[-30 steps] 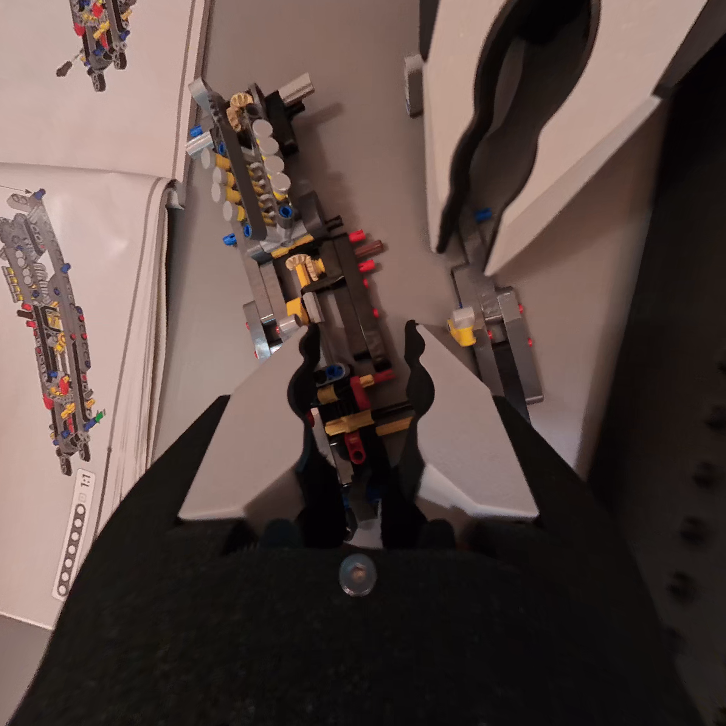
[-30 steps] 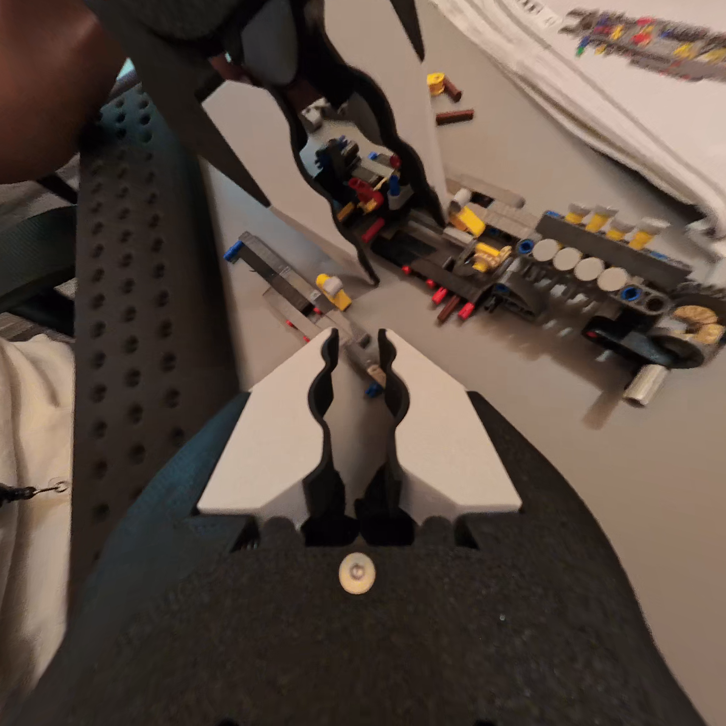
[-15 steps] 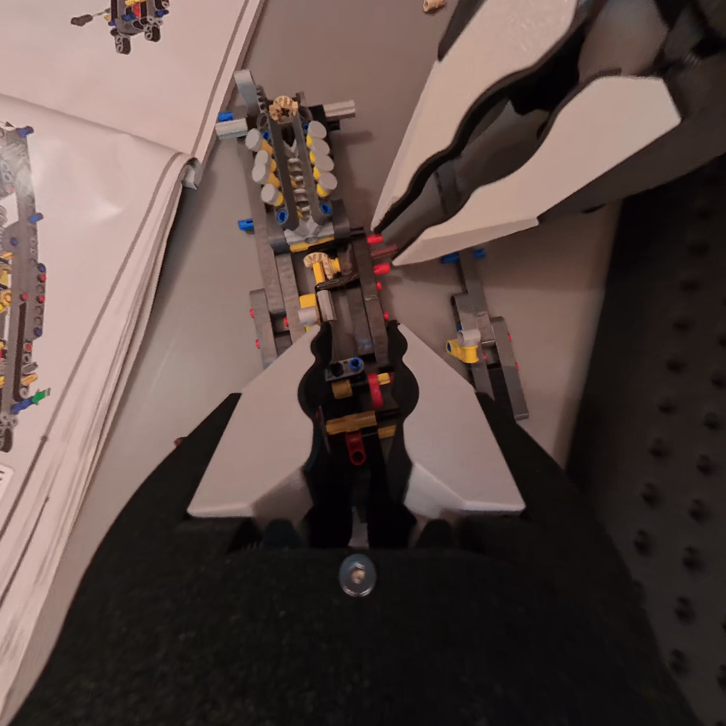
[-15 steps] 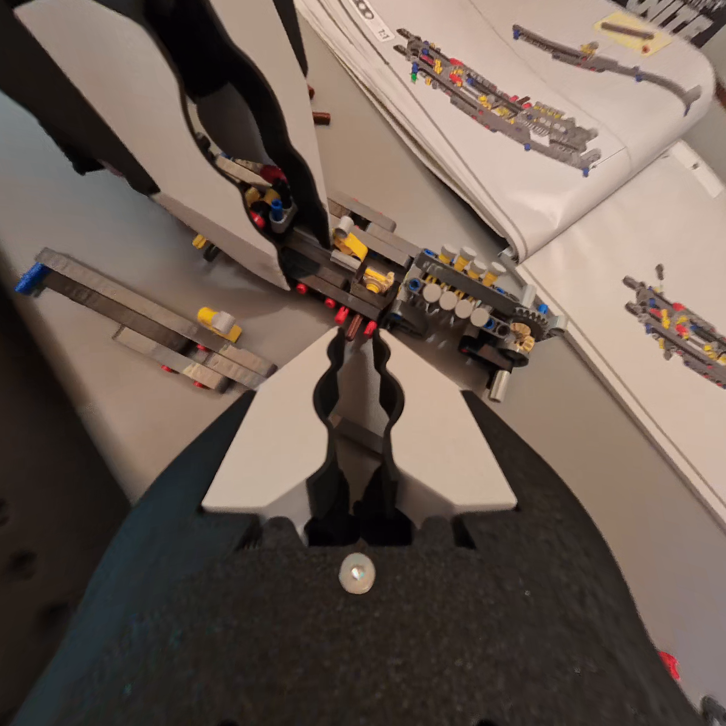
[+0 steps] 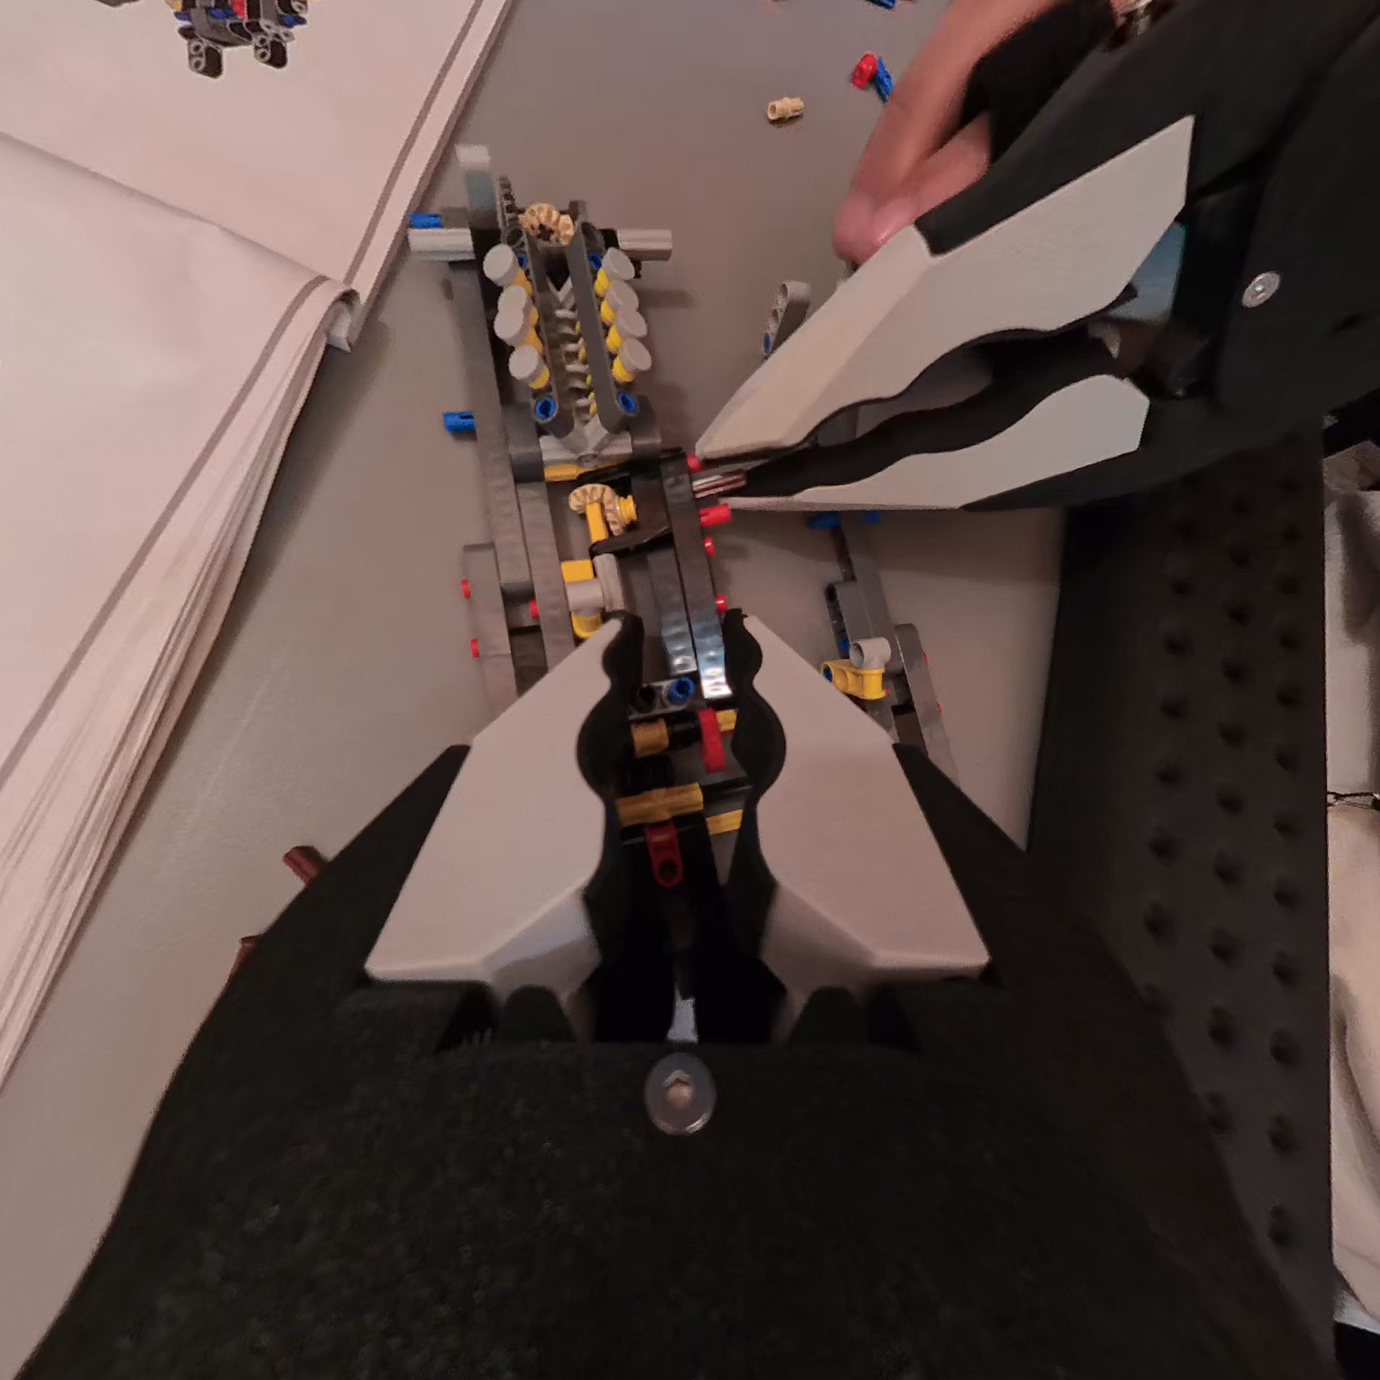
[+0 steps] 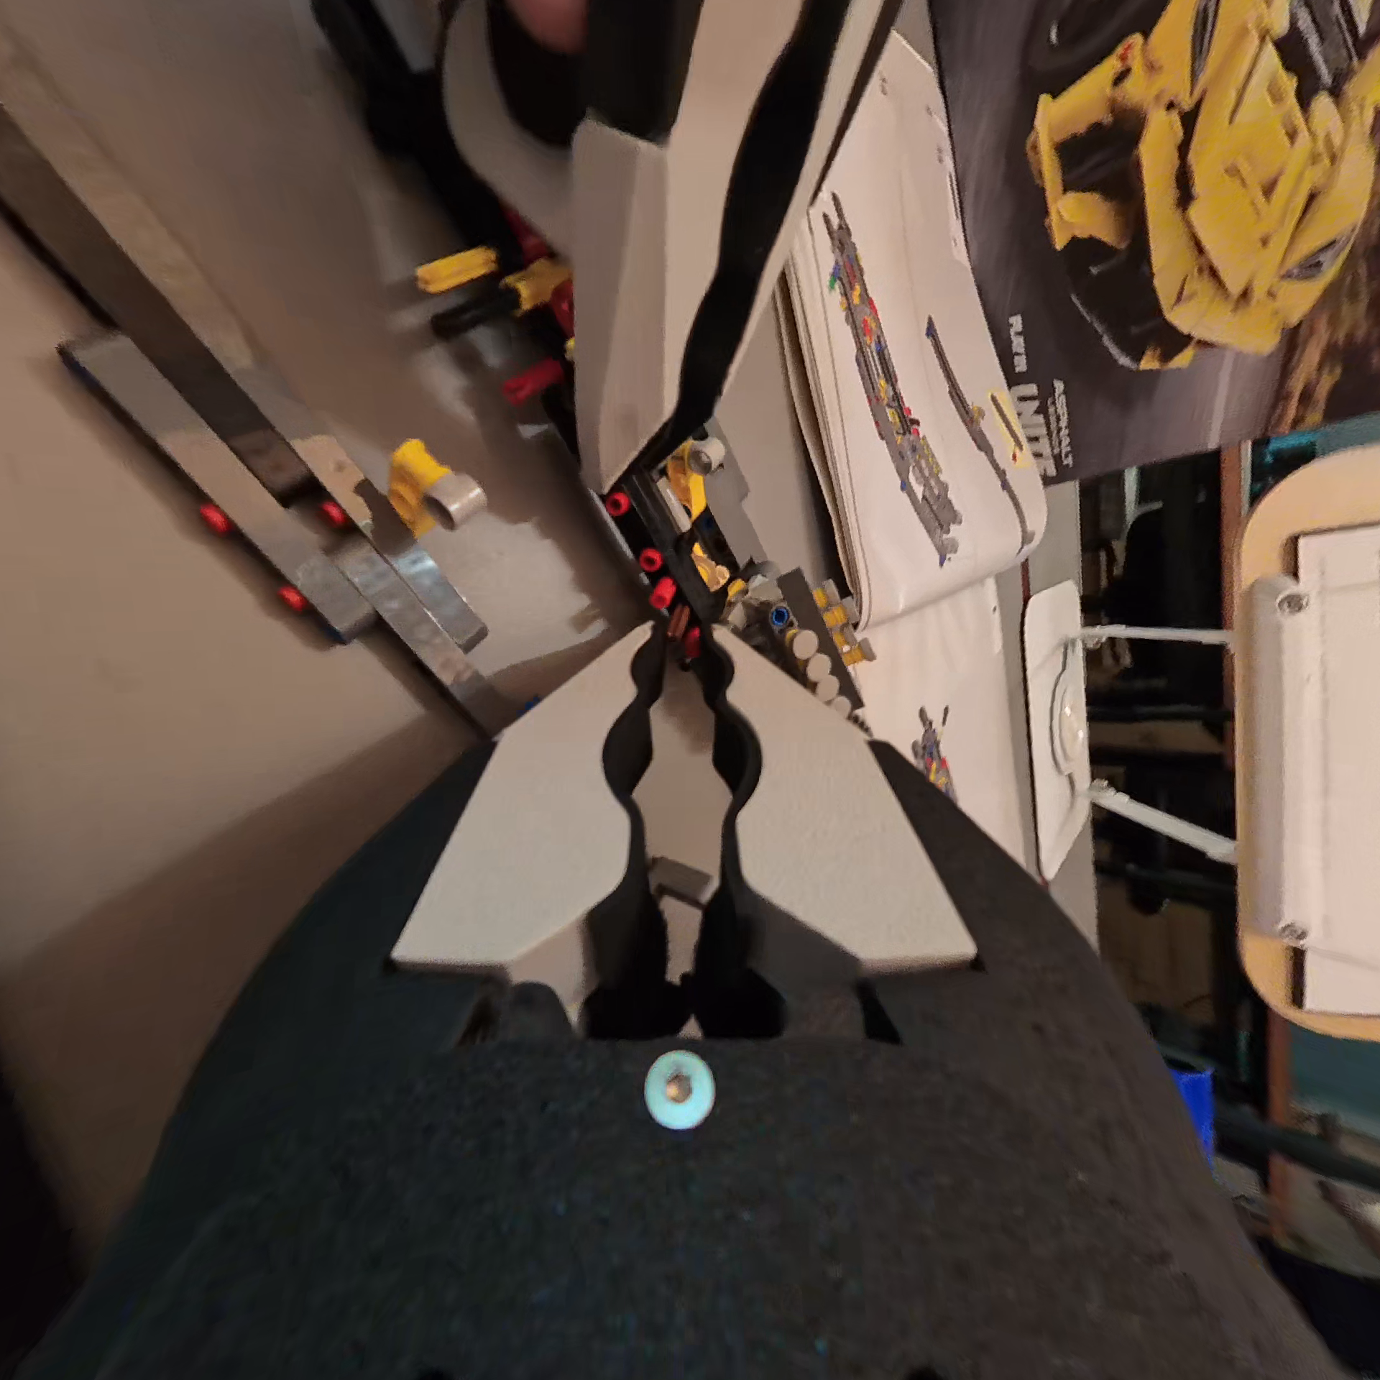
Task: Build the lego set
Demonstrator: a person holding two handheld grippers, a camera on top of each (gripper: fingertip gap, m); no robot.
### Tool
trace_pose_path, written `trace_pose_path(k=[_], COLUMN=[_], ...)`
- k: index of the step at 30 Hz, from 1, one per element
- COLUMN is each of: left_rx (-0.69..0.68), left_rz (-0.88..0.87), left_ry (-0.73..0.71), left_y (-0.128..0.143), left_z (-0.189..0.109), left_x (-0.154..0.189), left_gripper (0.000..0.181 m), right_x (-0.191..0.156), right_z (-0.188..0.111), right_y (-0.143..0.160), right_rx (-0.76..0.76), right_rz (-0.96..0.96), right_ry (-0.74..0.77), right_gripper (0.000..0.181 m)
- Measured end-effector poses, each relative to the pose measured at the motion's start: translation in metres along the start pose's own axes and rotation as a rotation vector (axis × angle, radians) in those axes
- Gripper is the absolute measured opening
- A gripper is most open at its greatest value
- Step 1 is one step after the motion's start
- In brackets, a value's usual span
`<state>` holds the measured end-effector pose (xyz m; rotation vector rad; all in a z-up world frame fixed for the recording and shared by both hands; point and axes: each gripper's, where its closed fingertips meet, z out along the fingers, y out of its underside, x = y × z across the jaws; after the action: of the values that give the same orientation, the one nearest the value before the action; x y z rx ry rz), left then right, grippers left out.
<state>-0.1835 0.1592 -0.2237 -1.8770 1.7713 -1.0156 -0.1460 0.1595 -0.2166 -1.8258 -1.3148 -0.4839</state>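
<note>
We find the left gripper (image 5: 678,635) nearest, its jaws closed around the rear end of the long lego chassis (image 5: 597,523), which lies on the grey table (image 5: 314,672). Black, yellow and red parts of the chassis show between the fingers. Just right of it lies a separate grey beam assembly (image 5: 881,672) with a yellow connector, apart from the chassis. We note the right gripper (image 5: 709,478) coming in from the right, its jaws narrowed to a slim gap about a brown pin (image 5: 717,482) on the chassis side; we cannot tell whether they grip it. A hand (image 5: 903,172) sits behind that gripper. Left of the chassis the open instruction booklet (image 5: 149,373) overlaps the table. Farther off lie a tan pin (image 5: 784,109) and a red and blue piece (image 5: 870,73). In the right wrist view, the set's box (image 6: 1157,209) stands beyond the booklet.
</note>
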Motion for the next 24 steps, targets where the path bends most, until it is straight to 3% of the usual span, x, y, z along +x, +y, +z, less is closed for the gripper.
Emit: trace_pose_path(k=[3, 6, 11, 19, 24], left_rx=[-0.007, -0.034, 0.007, -0.039, -0.033], left_rz=[0.030, 0.142, 0.177, 0.234, 0.222], left_ry=[-0.006, -0.069, -0.104, -0.107, -0.110], left_y=[0.001, 0.008, 0.010, 0.013, 0.014], left_z=[-0.001, -0.014, -0.035, -0.015, -0.017], left_x=[0.001, -0.001, -0.007, 0.000, -0.002], left_gripper=[0.024, 0.053, 0.049, 0.045, 0.037], right_x=[0.004, 0.008, 0.010, 0.007, 0.007], right_z=[-0.002, -0.003, -0.006, -0.004, -0.005], right_y=[-0.003, -0.007, -0.008, -0.010, -0.010], right_rx=[0.012, 0.007, -0.063, -0.131, -0.099], right_rz=[-0.063, -0.094, -0.128, -0.122, -0.068], right_ry=[-0.074, -0.191, -0.413, -0.662, -0.724], right_gripper=[0.006, 0.005, 0.004, 0.006, 0.006])
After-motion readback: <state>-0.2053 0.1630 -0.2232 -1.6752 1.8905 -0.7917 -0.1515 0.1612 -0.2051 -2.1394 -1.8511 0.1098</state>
